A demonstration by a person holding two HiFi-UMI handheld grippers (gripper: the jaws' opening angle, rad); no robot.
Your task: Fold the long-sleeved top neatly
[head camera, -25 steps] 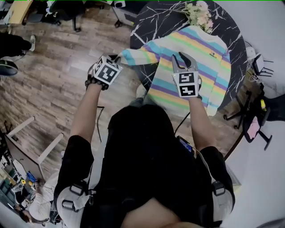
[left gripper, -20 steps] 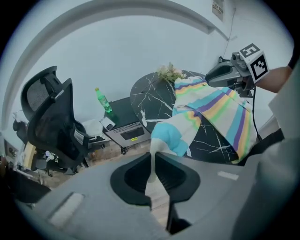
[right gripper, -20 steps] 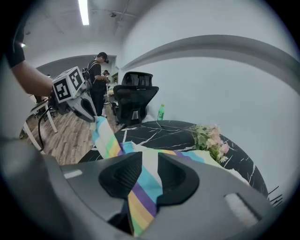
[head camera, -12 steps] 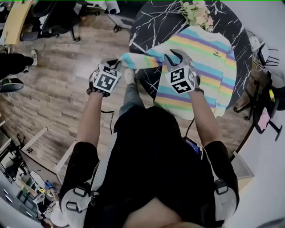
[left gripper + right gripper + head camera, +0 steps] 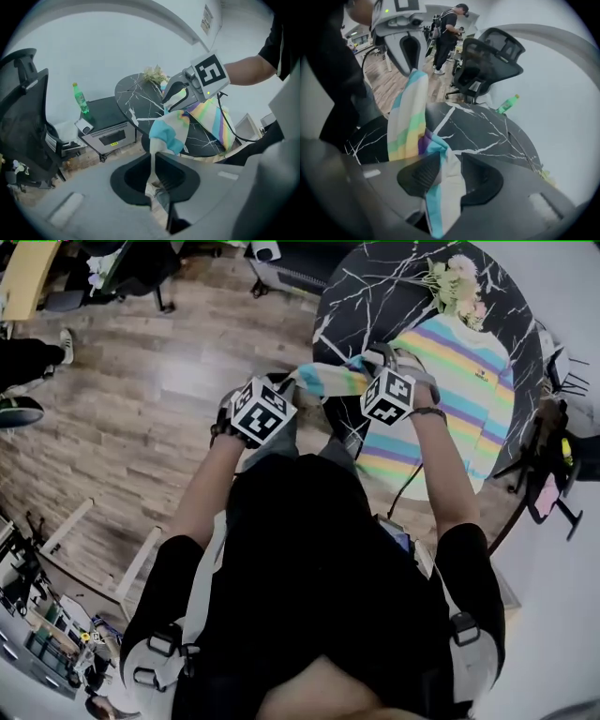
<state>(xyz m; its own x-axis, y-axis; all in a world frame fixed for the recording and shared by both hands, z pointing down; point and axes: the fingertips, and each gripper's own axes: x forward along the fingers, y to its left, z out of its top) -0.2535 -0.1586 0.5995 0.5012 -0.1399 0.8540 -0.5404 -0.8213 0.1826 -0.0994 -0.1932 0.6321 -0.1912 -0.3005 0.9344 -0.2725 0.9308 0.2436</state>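
Top (image 5: 459, 381), striped, long-sleeved, body spread flat on the round dark marbled bench (image 5: 375, 287), neckline toward the far edge. One sleeve (image 5: 328, 381) is lifted off the bench and stretched out toward the person's left, hanging between the two tools.

Left tool (image 5: 153, 161): jaws pressed together, pinching the pale cuff end of the sleeve, thin fabric clamped. Right tool (image 5: 449, 171): further up the same sleeve, close to where it joins the body. Its jaws are spread and have just been opening. The bunched sleeve lies between them, but the pads do not look clamped on it.

Handling, my read: soft knit, light, limp, no stiffness at all. It sags and bunches wherever unsupported, as the sleeve does now. Not fragile, probably not slippery between ribbed pads. Best holds are the cuff (already taken) and the sleeve near the shoulder seam, pinching through both layers, then keeping it lightly taut so it lays across the body without wrinkles. Pulling too hard could drag the body toward the bench edge.

Around: flowers (image 5: 459, 282) on the bench just beyond the neckline. Green bottle (image 5: 80, 98) on a low unit beside the bench, office chair (image 5: 487, 56) nearby, wood floor (image 5: 141, 409) on the person's left.
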